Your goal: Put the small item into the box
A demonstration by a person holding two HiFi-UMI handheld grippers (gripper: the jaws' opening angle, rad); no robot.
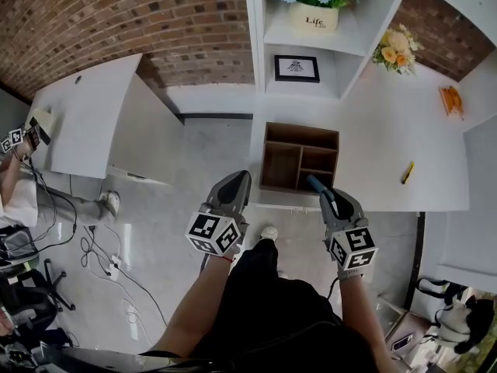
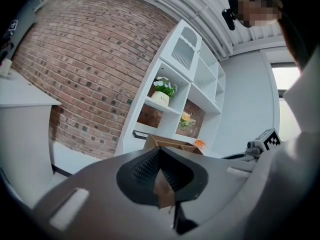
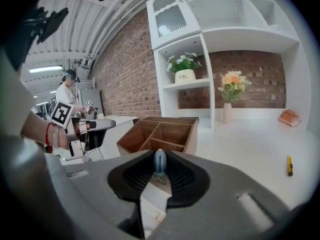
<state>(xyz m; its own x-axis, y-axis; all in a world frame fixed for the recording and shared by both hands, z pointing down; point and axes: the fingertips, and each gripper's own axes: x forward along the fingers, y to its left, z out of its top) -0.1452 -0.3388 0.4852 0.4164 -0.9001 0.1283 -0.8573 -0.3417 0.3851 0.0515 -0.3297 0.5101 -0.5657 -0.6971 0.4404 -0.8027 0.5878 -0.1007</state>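
Note:
A brown wooden box (image 1: pixel 300 158) with several compartments lies on the white table (image 1: pixel 404 130), its open side facing up. My right gripper (image 1: pixel 318 185) hovers just in front of the box's near edge, shut on a small blue item (image 1: pixel 314 182). In the right gripper view the blue item (image 3: pixel 160 161) stands pinched between the jaws, with the box (image 3: pixel 161 134) just beyond it. My left gripper (image 1: pixel 238 179) is held over the floor, left of the box, jaws shut and holding nothing. The box (image 2: pixel 172 143) shows past its tip (image 2: pixel 159 152).
A yellow pen-like item (image 1: pixel 407 172) and an orange object (image 1: pixel 450 99) lie on the table to the right. A white shelf unit (image 1: pixel 311 45) with a flower pot (image 1: pixel 314 14) stands behind the box. A second white desk (image 1: pixel 85 115) is at left, with cables (image 1: pixel 109 263) on the floor.

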